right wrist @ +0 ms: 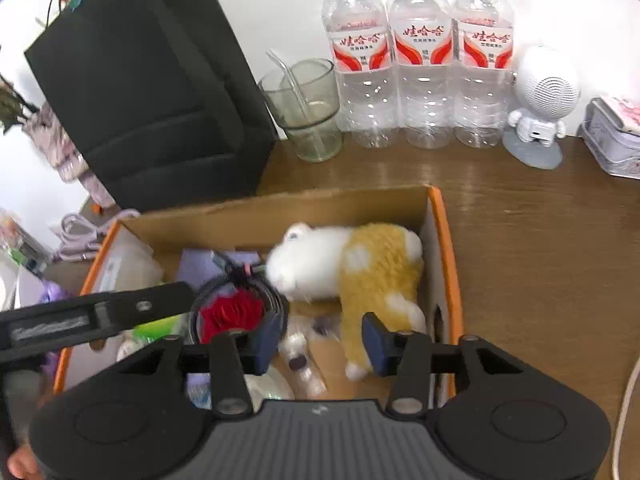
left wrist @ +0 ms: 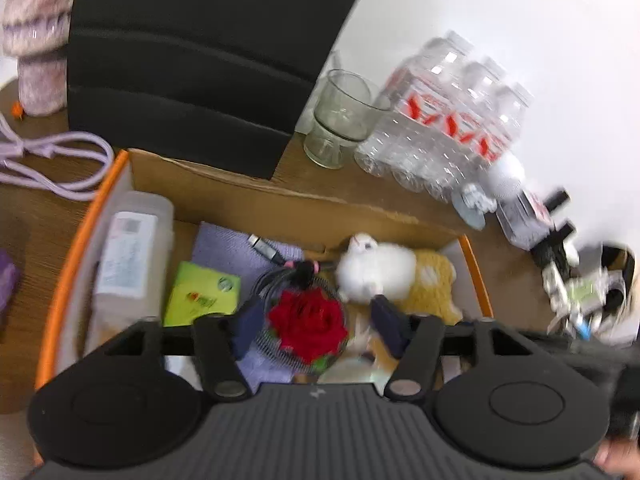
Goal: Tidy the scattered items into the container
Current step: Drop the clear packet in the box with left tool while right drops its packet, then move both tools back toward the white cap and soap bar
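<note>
My cardboard box [right wrist: 440,240], orange-edged and open-topped, sits on the tabletop. Inside it a white-and-yellow plush toy [right wrist: 352,268] lies on its side at the right, with a red rose [left wrist: 308,326] left of it and a green packet [left wrist: 200,292] further left.

The right tongs [right wrist: 320,340] hang open over a cardboard box [right wrist: 440,240] holding a plush toy [right wrist: 360,264].

Along the back edge of the desk [right wrist: 520,248] we've got three water bottles [right wrist: 420,64] lined up, a glass cup [right wrist: 308,112] with a straw to their left. A white robot figure [right wrist: 540,108] stands right of them, and a black bag [right wrist: 152,92] looms left.
</note>
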The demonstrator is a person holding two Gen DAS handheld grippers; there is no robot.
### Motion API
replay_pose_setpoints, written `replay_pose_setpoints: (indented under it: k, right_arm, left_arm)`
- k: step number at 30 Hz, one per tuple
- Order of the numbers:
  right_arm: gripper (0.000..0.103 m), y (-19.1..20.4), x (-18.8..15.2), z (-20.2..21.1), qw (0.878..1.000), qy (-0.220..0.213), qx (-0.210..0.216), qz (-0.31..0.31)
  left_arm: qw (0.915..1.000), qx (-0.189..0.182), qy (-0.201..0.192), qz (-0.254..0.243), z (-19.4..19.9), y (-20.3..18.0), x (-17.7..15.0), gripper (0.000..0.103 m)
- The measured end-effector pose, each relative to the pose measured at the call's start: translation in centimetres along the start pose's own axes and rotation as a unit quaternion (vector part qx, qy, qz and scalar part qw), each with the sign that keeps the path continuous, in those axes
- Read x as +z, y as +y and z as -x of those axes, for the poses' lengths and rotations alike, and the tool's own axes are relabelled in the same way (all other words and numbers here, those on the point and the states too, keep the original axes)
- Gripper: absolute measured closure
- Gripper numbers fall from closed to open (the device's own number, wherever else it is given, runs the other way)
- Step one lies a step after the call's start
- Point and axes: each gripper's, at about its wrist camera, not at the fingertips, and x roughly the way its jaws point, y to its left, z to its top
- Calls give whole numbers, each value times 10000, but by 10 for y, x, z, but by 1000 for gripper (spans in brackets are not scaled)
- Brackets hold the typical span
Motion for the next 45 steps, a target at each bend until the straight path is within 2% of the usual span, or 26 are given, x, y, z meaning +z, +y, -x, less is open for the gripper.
replay_pose_setpoints:
  k: [1,2,4,7,11,13,15,18,21,25,27,29,30,32,33,34,36,38,42,44,45]
  right_arm:
    - [38,1,-3,4,9999,2,-101,40]
    - [32,2,-7,7,9997,13,-228,83]
    - [29,3,-14,15,9988,71,-459,140]
    - [29,1,-25,31,9985,152,-509,94]
    - [24,6,-40,56,9982,133,-582,36]
    - [22,13,-47,70,9979,24,-646,72]
    - [21,24,-58,86,9970,-215,-711,217]
    - [20,45,-81,111,9937,-812,-607,483]
    - [18,69,-106,131,9854,-1327,-622,862]
    - [17,94,-132,147,9727,-1817,-714,1257]
    - [17,97,-157,153,9654,-2180,-723,1233]
    - [17,97,-199,159,9577,-2557,-610,1174]
    - [15,95,-223,161,9551,-2684,-515,1141]
    - [8,88,-271,165,9517,-2869,-319,1044]
    - [3,84,-293,165,9506,-2940,-254,968]
    - [0,80,-313,163,9509,-2957,-207,887]
    - [0,75,-339,157,9564,-2800,-196,811]
    - [0,74,-349,147,9633,-2529,-147,885]
    - [7,71,-328,129,9703,-2242,-106,903]
    - [13,72,-310,113,9727,-2088,223,986]
    - [23,75,-300,102,9720,-2020,408,1134]
  left_arm:
    - [9999,60,12,-81,6,0,-3,13]
    - [9998,152,26,-151,12,0,-6,7]
    - [9984,436,95,-338,25,-1,-14,5]
    - [9955,814,-18,-487,48,-2,-24,1]
    - [9927,1027,-39,-635,75,-2,-36,1]
    - [9914,1120,-216,-644,92,-2,-42,1]
    - [9885,1271,-509,-640,109,-4,-52,1]
    - [9805,1449,-1034,-828,134,-8,-74,0]
    - [9686,1596,-1508,-1162,155,-13,-96,0]
    - [9571,1642,-2004,-1296,175,-14,-122,0]
    - [9502,1637,-2324,-1280,184,-11,-148,0]
    - [9417,1610,-2694,-1213,195,-7,-193,0]
    - [9365,1469,-2894,-1327,203,-5,-225,0]
    - [9260,1297,-3228,-1464,212,1,-279,0]
    - [9240,1284,-3285,-1475,213,3,-299,0]
    - [9266,1286,-3231,-1431,212,7,-319,0]
    - [9400,1240,-2901,-1300,206,13,-340,0]
    - [9487,1179,-2632,-1295,196,19,-343,0]
    - [9487,1497,-2511,-1203,181,33,-318,0]
    - [9520,1415,-2473,-1118,176,43,-303,0]
    - [9548,1410,-2407,-1032,173,49,-295,0]
